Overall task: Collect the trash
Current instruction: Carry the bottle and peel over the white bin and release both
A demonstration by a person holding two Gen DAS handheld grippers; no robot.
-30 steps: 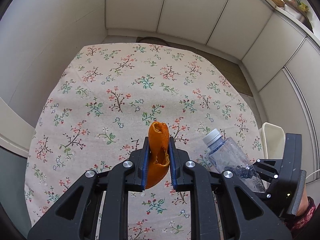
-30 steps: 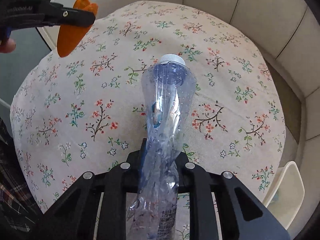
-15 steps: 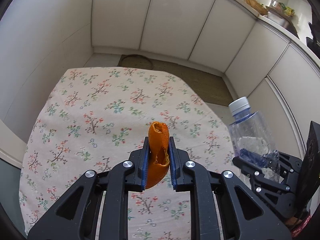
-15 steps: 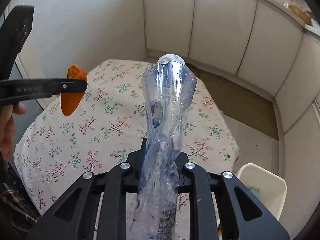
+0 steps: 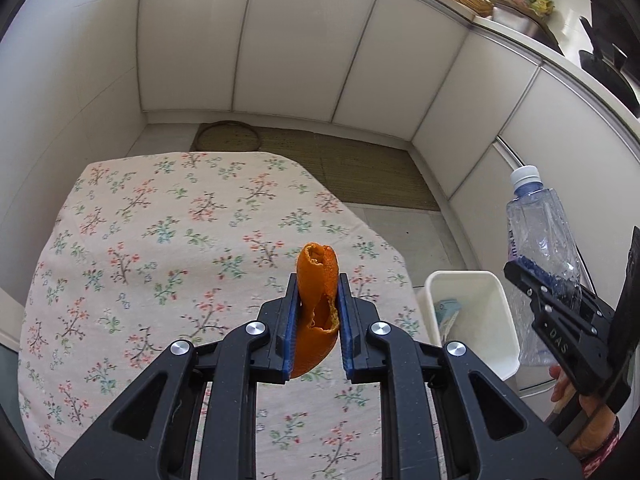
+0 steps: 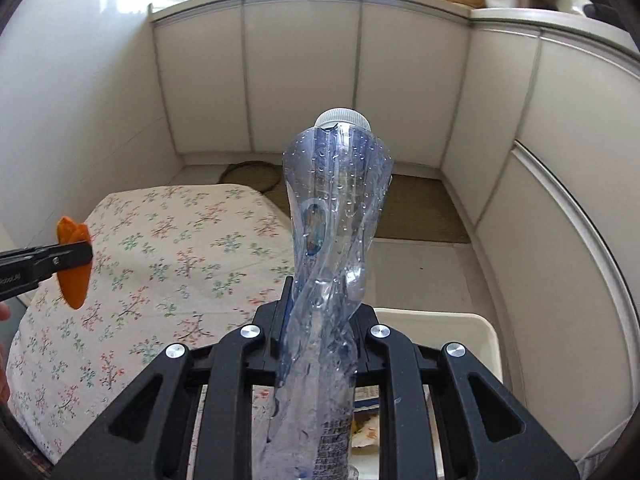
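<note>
My left gripper (image 5: 317, 300) is shut on a curled orange peel (image 5: 316, 280), held above the right part of the floral tablecloth (image 5: 160, 240). My right gripper (image 6: 320, 304) is shut on a crushed clear plastic bottle (image 6: 336, 208) with a white cap, held upright in the air. In the left wrist view that bottle (image 5: 540, 236) and the right gripper (image 5: 560, 292) hang over the right side of a white bin (image 5: 496, 320) on the floor. In the right wrist view the peel (image 6: 74, 264) shows at the far left in the left gripper (image 6: 72, 260).
The white bin (image 6: 472, 328) stands on the floor beside the table's right edge, with paper scraps inside. White cabinets line the back and right. A woven mat (image 5: 328, 164) and a round basket lid (image 5: 228, 136) lie on the floor beyond the table.
Both grippers have risen and drawn back to the right, off the table, each keeping its item. The bottle now hangs above the white bin, which has come into view.
</note>
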